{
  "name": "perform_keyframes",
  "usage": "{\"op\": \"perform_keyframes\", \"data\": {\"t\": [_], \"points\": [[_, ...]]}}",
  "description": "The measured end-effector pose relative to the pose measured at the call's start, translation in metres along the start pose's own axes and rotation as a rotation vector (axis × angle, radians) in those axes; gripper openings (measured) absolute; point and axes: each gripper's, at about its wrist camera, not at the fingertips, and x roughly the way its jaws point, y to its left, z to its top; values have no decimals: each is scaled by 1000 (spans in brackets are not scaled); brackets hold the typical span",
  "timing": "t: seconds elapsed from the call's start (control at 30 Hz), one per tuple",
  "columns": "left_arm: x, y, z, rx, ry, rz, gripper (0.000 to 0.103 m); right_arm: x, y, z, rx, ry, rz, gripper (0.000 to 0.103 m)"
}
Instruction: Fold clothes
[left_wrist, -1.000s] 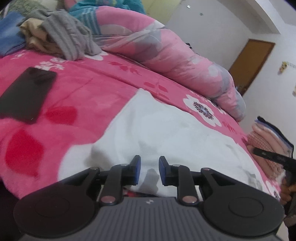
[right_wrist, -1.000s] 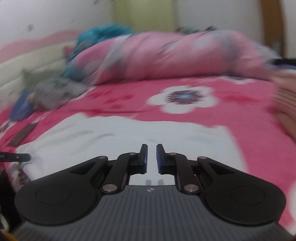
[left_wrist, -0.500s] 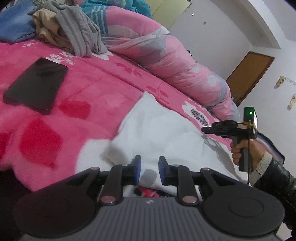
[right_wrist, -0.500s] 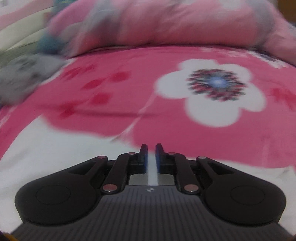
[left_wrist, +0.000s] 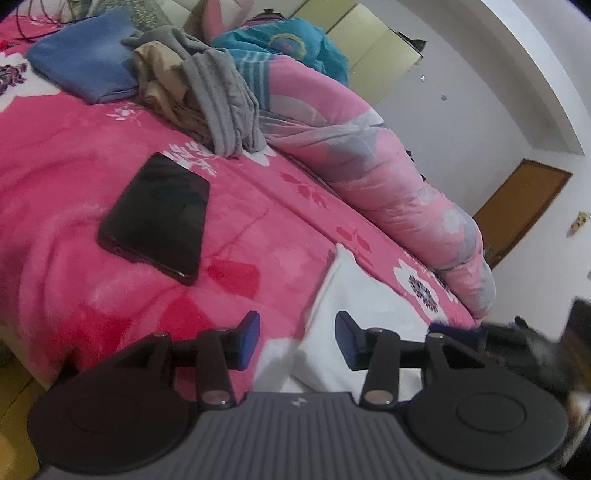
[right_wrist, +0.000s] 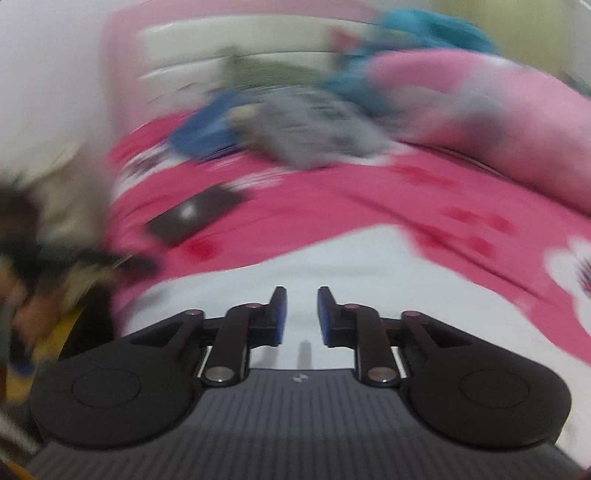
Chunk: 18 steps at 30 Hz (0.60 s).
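Left gripper (left_wrist: 297, 341): jaws parted and opening, nothing between the blue pads; below the gap lie pink blanket and the near edge of the white garment.
Right gripper (right_wrist: 299, 315): jaws a narrow gap apart and opening, nothing pinched; white cloth lies beneath them. Its view is heavily blurred.

White garment (left_wrist: 354, 295): spread flat on the pink floral blanket (left_wrist: 74, 192), at 5 o'clock in the left wrist view, one corner pointing toward 12 o'clock. In the right wrist view it fills the lower centre (right_wrist: 332, 266).

Black phone (left_wrist: 157, 218): screen up on the blanket, at 9 o'clock from the garment, well apart from it; seen at 10 o'clock in the right wrist view (right_wrist: 195, 214).

Clothes heap: grey ribbed garment (left_wrist: 221, 107) draped over a beige garment (left_wrist: 162, 81), with a folded blue garment (left_wrist: 85, 59) touching them at 9 o'clock; all at 11 o'clock in the left wrist view.

Pink quilt roll (left_wrist: 388, 173): lies along the far side of the bed, from 12 to 3 o'clock, a teal cloth (left_wrist: 295, 40) at its upper end.

Brown door (left_wrist: 524, 210): at 3 o'clock, in the white wall.
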Motion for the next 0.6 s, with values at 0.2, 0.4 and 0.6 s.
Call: {"op": "perform_keyframes", "data": {"t": [0.2,0.4,0.6], "points": [[1,3,8,-37,-12,-19,54,22,73,-4,-321,50,15,55],[4,5,4,-59,-3,-27,54,42,92,-20,-504,127,-113,55],[9,5,9,-80,-5,-23,54,49,98,-26,-554,128,-141,56]]}}
